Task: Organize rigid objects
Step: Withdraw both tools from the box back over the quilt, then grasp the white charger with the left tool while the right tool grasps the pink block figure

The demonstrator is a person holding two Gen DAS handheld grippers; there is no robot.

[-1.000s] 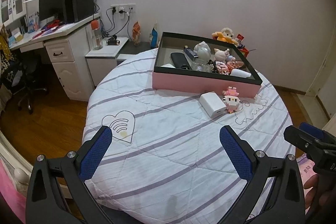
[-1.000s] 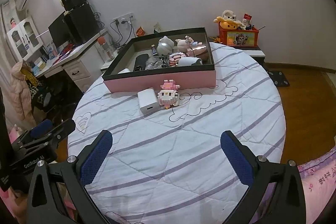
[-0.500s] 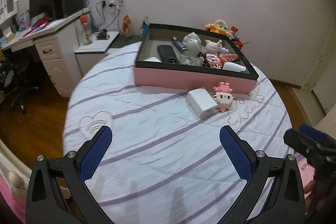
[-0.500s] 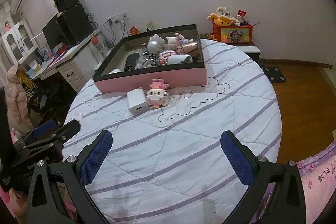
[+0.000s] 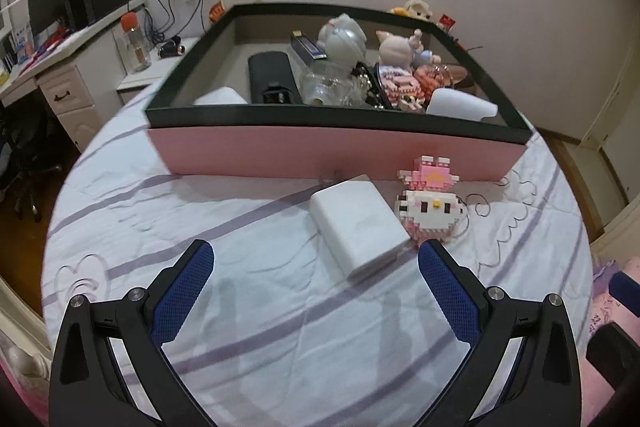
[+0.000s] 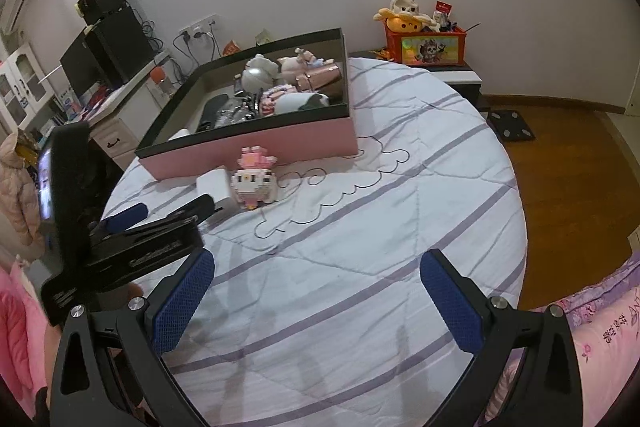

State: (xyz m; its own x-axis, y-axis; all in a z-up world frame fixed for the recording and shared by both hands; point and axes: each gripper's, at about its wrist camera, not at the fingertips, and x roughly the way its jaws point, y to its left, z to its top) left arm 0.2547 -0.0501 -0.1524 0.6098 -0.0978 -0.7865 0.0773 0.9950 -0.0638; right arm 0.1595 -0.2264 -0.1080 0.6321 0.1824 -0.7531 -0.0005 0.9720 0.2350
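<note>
A white rectangular charger block (image 5: 358, 221) and a pink-and-white brick cat figure (image 5: 432, 205) lie on the striped bedspread in front of a pink box with a dark rim (image 5: 336, 151). The box holds several toys, a black case and a white item. My left gripper (image 5: 316, 287) is open and empty, just short of the white block. My right gripper (image 6: 316, 303) is open and empty, farther back over the bedspread. In the right wrist view the white block (image 6: 214, 185), the figure (image 6: 254, 183), the box (image 6: 256, 145) and the left gripper (image 6: 154, 211) show at left.
A white desk with a monitor (image 5: 52, 3) and a bedside cabinet with a bottle (image 5: 134, 43) stand left of the bed. An orange toy box (image 6: 426, 45) sits on a low cabinet behind the bed. Wooden floor (image 6: 568, 163) lies to the right.
My left gripper has moved forward toward the white block and the figure, which now loom larger. My right gripper has shifted slightly; the left gripper now reaches farther into its view.
</note>
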